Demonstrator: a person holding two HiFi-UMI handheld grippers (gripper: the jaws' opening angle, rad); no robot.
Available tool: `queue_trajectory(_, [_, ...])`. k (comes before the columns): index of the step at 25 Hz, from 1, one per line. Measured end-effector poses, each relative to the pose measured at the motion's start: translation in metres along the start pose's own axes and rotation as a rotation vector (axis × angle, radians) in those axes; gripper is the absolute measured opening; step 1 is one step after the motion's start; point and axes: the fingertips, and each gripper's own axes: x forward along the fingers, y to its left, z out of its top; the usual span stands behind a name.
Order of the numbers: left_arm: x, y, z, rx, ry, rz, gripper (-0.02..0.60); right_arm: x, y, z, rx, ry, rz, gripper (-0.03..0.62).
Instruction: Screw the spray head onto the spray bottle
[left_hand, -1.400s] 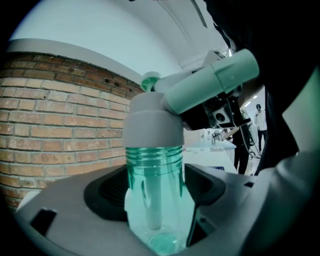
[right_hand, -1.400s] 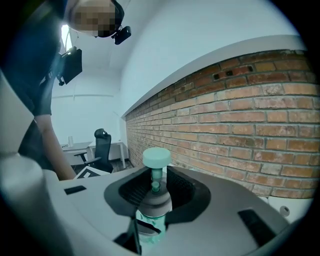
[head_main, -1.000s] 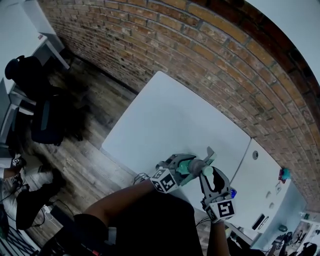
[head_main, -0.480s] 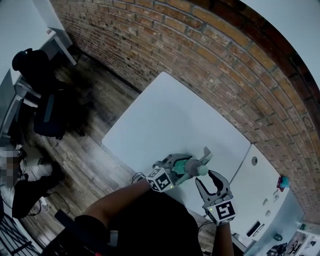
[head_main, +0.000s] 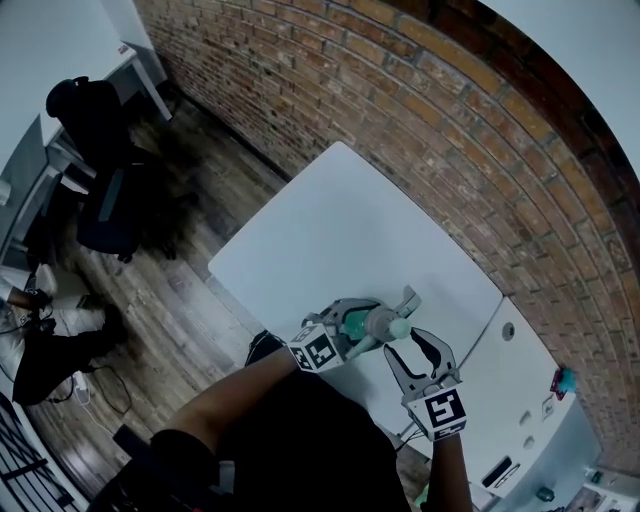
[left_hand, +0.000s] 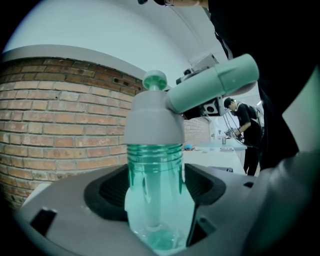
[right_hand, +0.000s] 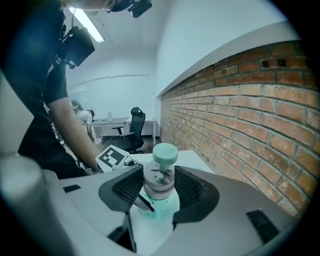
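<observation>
Right gripper (right_hand: 159, 192) has its jaws apart, having just been opening; the pads (right_hand: 192, 187) flank the collar (right_hand: 159, 181) of the head (right_hand: 161, 167) with no clear press. Nearby, the left gripper (left_hand: 156, 192) clamps the bottle (left_hand: 152, 165) at its neck, over the near part of the table (head_main: 330, 230). For a good turn, the right jaws should probably close squarely on the collar, not the knob (right_hand: 164, 153), and twist in line with the neck while the left holds firm. The thread under the collar is hidden, so how far the head is seated cannot be told, and the bottle's base is cut off.
</observation>
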Motion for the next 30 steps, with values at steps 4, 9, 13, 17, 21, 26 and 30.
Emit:
queue_trajectory(4, [-0.002, 0.0, 0.001, 0.0, -0.015, 0.009, 0.331, 0.003, -0.006, -0.001, -0.05, 0.053, 0.01, 0.179])
queue_trajectory(9, [-0.001, 0.0, 0.001, -0.001, -0.018, 0.004, 0.331, 0.004, -0.012, 0.001, -0.095, 0.099, 0.038, 0.183])
queue_trajectory(13, [-0.001, 0.001, 0.002, 0.006, -0.029, 0.002, 0.331, 0.006, -0.013, -0.001, -0.194, 0.154, 0.058, 0.222])
queue_trajectory(17, [-0.002, 0.001, 0.002, 0.011, -0.038, 0.004, 0.331, 0.009, -0.014, 0.0, -0.346, 0.213, 0.088, 0.229])
queue_trajectory(21, [-0.002, 0.0, 0.002, 0.004, -0.034, 0.003, 0.331, 0.013, -0.005, 0.001, -0.491, 0.27, 0.182, 0.232])
queue_trajectory(26, [-0.003, 0.001, 0.002, 0.0, -0.033, 0.004, 0.331, 0.023, 0.006, 0.001, -0.66, 0.351, 0.311, 0.241])
queue_trajectory(30, [-0.003, 0.0, 0.001, -0.003, -0.03, 0.0, 0.331, 0.026, 0.009, 0.0, -0.755, 0.409, 0.391, 0.252])
